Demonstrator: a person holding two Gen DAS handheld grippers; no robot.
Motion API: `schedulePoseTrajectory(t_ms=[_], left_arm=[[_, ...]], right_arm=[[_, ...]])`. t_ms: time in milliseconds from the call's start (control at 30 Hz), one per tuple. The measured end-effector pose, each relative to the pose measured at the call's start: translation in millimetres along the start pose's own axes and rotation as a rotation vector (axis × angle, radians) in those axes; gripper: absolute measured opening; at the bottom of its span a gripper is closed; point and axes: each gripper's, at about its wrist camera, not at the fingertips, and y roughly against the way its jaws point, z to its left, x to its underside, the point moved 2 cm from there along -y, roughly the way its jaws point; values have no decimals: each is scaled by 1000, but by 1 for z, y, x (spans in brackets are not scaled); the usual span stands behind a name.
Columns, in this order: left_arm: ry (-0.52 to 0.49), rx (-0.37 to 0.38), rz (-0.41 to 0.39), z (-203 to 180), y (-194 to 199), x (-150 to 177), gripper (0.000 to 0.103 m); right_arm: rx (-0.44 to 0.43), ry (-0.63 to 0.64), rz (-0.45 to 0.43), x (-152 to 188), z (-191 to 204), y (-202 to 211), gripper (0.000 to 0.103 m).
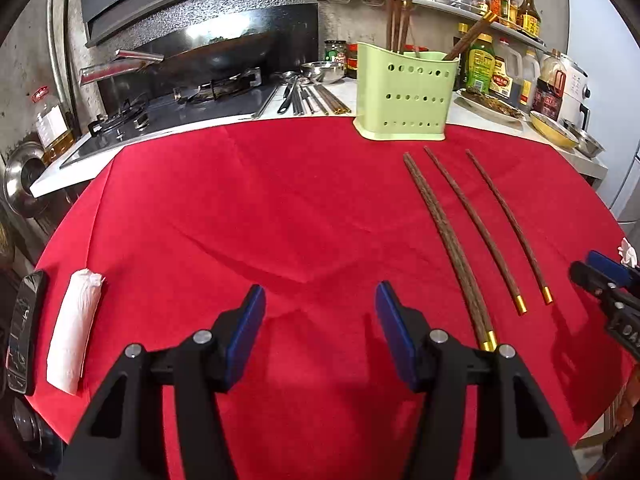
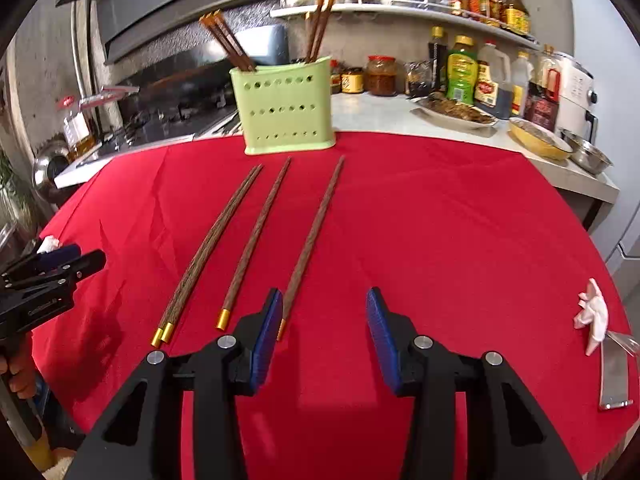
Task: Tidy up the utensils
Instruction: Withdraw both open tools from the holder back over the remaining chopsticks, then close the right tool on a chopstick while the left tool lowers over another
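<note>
My right gripper jaws wide, empty; left gripper same. Next: grab nearest chopstick, drop into holder.

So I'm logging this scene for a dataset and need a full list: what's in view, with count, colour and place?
chopsticks on cloth: four, brown with gold ends, two touching, two apart
chopsticks in holder: several, brown, standing
utensil holder: one, pale green, cloth's far edge
red cloth: one, covers the table
rolled white towel: one, cloth's left side
wok: one, dark, on the stove
bottles and jars: many, mixed colours, counter and shelf
left gripper: open, empty
right gripper: open, beside the rightmost chopstick
</note>
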Motion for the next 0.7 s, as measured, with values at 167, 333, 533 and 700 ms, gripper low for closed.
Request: schedulePoseTrajectory(t_ms=[167,333,533,700], left_arm=[[-9,-4,10,-5,-3,-4,59],[-12,-1,25,-7,-9,-4,59],[-2,15,42,-7,-13,-4,59],[3,42,53,-10,-14,-3,59]], right_arm=[[-15,25,15,-7,9,-10,44],[-15,34,39,-8,14,-19,44],[-12,31,70,-5,13,-29,44],[-5,32,94,-2,9,-36,39]])
